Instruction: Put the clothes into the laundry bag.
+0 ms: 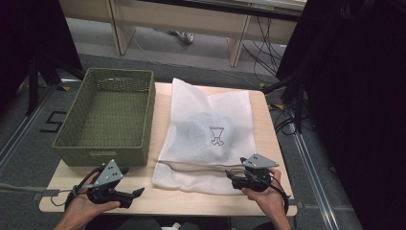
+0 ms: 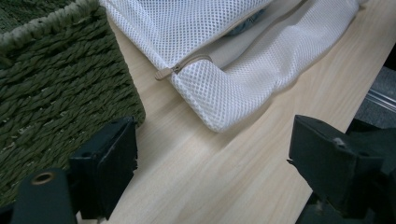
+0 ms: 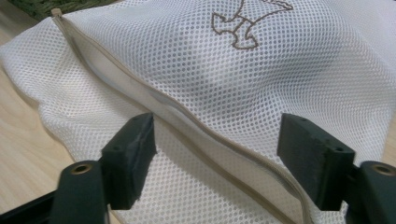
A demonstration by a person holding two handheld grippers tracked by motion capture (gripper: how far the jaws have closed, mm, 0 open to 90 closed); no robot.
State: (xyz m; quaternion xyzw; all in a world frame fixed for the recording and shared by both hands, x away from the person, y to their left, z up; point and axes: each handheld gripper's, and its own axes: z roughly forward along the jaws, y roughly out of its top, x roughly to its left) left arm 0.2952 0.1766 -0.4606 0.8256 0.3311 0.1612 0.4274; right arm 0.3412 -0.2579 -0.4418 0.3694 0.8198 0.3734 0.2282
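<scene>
— Any writing on that white mesh bag [image 1: 206,139]?
— None, just a small brown emblem [image 1: 216,135]. It lies on the tabletop [image 1: 191,199] beside the green basket [image 1: 107,115].
— Fingers?
— Left gripper [image 1: 136,193] wide, empty; right gripper [image 1: 234,176] wide over the zipper [image 3: 196,126].

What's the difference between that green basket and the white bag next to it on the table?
The green basket is stiff, woven and open on top, with nothing visible inside; the white mesh bag is soft, lies flat and shows a bluish bulk through its netting. The basket has plain walls with handle slots; the bag bears a small printed emblem and a beige zipper along its near edge. Both rest side by side on the wooden table.
</scene>
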